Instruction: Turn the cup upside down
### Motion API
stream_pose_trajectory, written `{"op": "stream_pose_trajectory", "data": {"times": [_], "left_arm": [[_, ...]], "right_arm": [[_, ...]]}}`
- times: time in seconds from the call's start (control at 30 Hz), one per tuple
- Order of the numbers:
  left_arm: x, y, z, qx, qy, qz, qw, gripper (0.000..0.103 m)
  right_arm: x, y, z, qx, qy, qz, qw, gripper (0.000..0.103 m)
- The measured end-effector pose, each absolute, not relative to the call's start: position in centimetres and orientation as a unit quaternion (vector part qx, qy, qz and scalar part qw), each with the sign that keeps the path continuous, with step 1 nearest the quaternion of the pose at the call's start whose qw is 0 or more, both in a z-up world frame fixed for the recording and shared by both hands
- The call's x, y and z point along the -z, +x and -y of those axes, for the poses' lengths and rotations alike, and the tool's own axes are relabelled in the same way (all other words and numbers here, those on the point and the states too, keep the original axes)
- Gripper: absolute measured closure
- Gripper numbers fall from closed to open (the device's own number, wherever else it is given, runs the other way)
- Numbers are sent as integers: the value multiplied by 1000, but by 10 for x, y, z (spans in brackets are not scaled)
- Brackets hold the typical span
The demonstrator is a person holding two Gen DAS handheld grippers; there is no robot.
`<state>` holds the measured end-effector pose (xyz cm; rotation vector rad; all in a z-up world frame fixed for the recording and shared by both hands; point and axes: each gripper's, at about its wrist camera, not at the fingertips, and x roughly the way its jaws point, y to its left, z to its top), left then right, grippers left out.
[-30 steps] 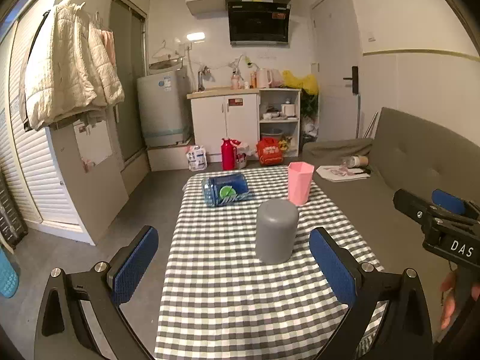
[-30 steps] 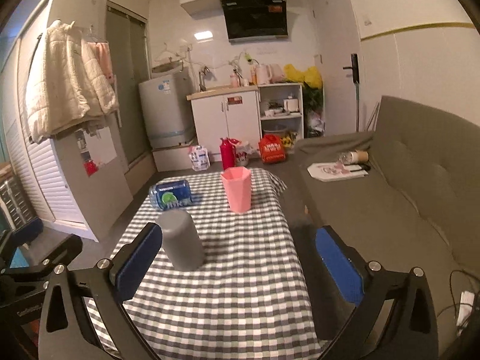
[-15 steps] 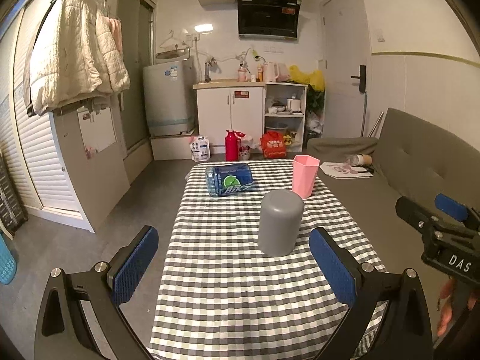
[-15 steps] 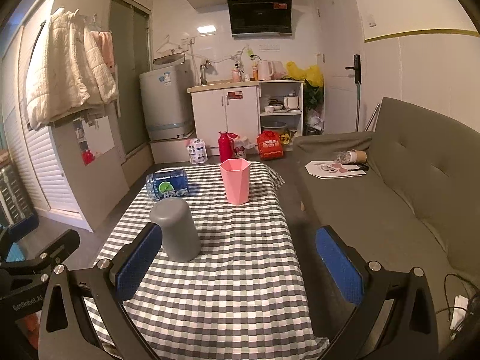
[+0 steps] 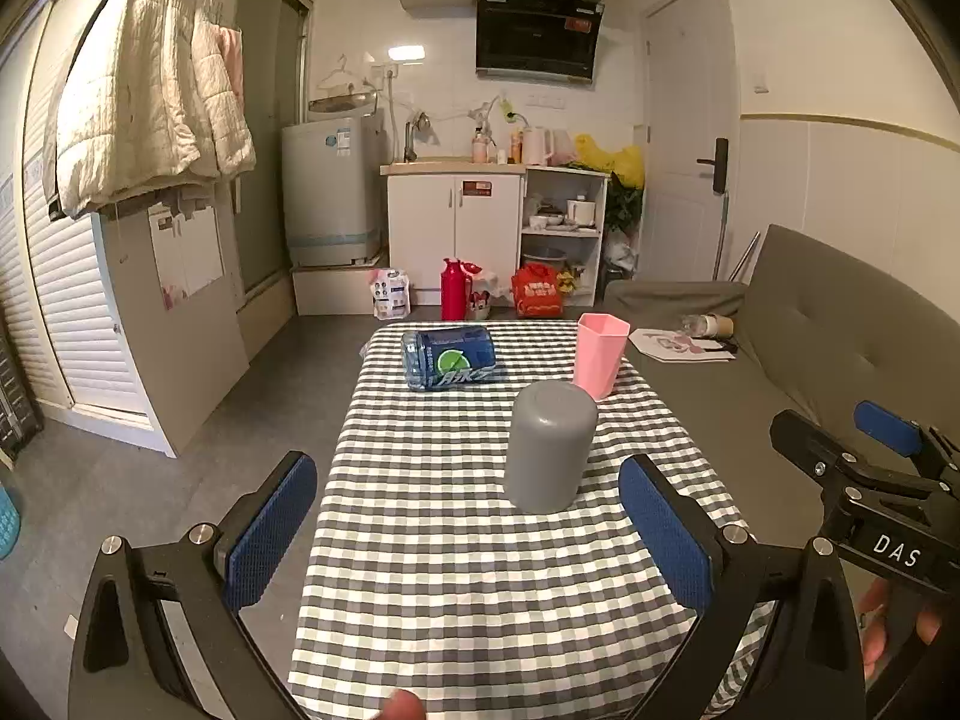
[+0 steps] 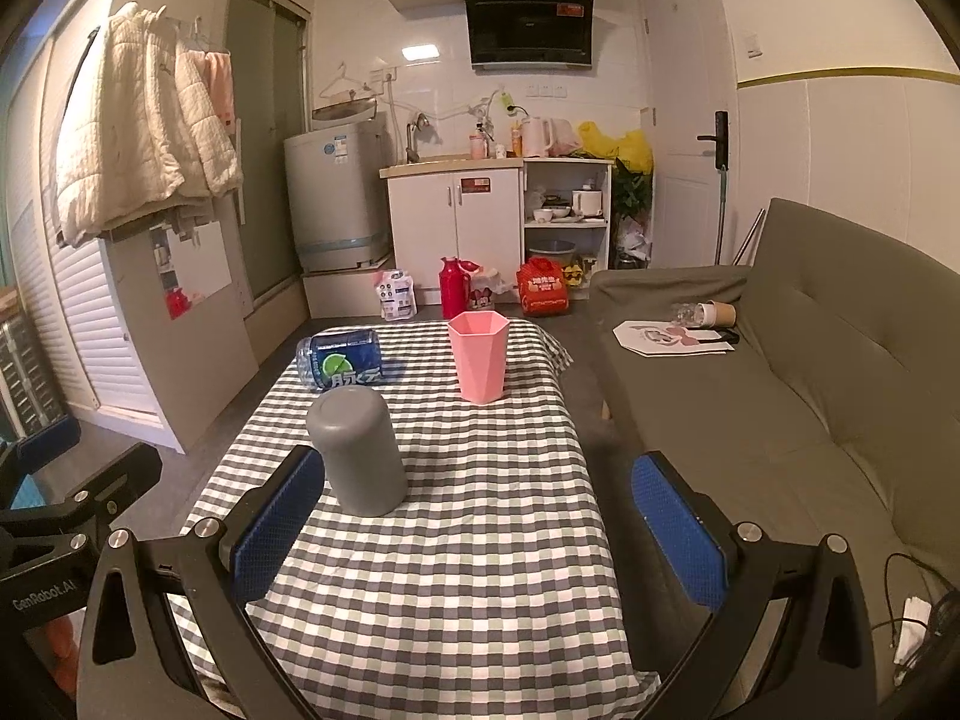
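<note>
The left claw [image 5: 468, 525] has its two blue pads wide apart, and it holds nothing. The gray cup [image 5: 549, 445] stands upside down on the checked table [image 5: 456, 570], just ahead of this claw and a bit toward its right pad. The right claw [image 6: 480, 531] is wide apart too, with nothing in it. From there the gray cup [image 6: 358, 450] sits just past its left pad. A pink cup [image 6: 479, 356] stands mouth up farther ahead. A blue bottle [image 5: 450, 357] lies on its side beyond the gray cup.
</note>
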<state>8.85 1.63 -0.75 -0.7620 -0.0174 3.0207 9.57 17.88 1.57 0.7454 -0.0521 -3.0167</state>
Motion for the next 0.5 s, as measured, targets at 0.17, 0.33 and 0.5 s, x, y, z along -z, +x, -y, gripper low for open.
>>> {"op": "stream_pose_trajectory", "data": {"times": [0.17,0.33,0.5], "left_arm": [[8,89,-15,-969,-246,9,9,0],[9,88,-15,-969,-249,7,4,0],[9,88,-17,-968,-249,1,2,0]], "right_arm": [[-15,95,-179,970,243,16,17,0],[-13,95,-179,969,246,17,16,0],[-13,94,-178,969,247,15,16,0]]}}
